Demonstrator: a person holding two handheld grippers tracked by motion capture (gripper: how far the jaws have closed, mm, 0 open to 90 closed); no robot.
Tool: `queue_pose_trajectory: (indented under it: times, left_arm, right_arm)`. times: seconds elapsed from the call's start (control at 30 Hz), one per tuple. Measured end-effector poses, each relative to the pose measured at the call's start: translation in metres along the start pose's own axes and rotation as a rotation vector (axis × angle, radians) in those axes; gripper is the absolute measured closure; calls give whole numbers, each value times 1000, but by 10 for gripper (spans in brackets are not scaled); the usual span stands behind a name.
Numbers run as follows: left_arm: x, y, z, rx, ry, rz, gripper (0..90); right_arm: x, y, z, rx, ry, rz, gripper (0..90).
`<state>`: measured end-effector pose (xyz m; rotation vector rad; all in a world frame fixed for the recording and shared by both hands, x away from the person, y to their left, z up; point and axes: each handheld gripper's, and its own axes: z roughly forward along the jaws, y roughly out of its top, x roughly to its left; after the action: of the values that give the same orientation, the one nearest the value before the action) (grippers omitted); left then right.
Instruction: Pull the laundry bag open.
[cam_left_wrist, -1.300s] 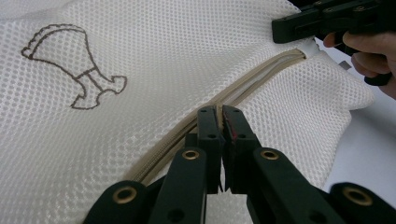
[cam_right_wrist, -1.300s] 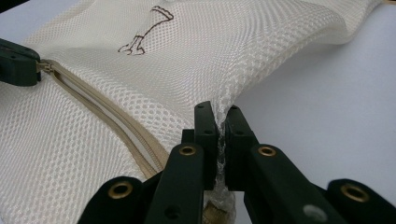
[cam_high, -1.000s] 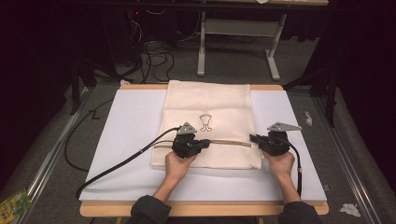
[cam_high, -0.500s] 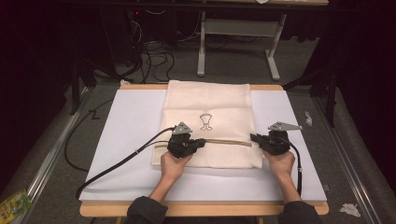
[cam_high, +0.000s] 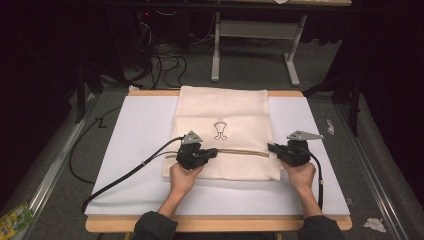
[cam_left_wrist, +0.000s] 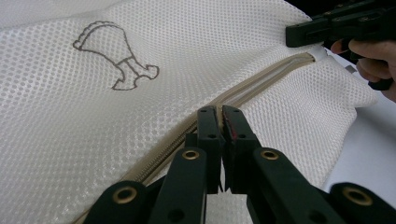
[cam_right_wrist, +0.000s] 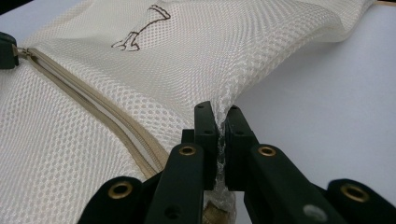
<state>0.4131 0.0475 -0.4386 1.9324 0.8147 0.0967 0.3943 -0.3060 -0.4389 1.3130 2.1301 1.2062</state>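
A cream mesh laundry bag with a small printed emblem lies flat on the white mat. A beige zipper runs across its near part. My left gripper sits at the zipper's left stretch. In the left gripper view its jaws are shut on the zipper's slider, and the zipper leads away to the right gripper. My right gripper holds the bag's right edge, its jaws shut on a pinch of mesh beside the zipper's end.
The mat covers a wooden table. Black cables trail off the left side to the floor. A metal stand is behind the table. Paper scraps and a coloured packet lie on the floor.
My left gripper has slid a little to the left along the zipper, so more zipper shows between the two grippers. The right gripper has stayed put.
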Motion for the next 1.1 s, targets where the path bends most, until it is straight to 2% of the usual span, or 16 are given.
queue_pose_trajectory:
  times: [0.13,0.57,0.83,1.0,1.1]
  left_arm:
    - [4,-1,-4,-9,1,-15,869]
    - [7,-1,-11,-21,8,-16,869]
    - [9,-2,-16,-34,7,-20,869]
    - [10,-2,-16,-36,9,-18,869]
    - [11,-4,-18,-31,27,-12,869]
  right_arm:
    - [-1,0,0,3,3,7,875]
    - [0,2,0,6,6,5,874]
    - [3,5,1,1,0,-29,873]
    - [4,6,1,-2,1,-26,872]
    - [4,6,1,4,-9,-31,872]
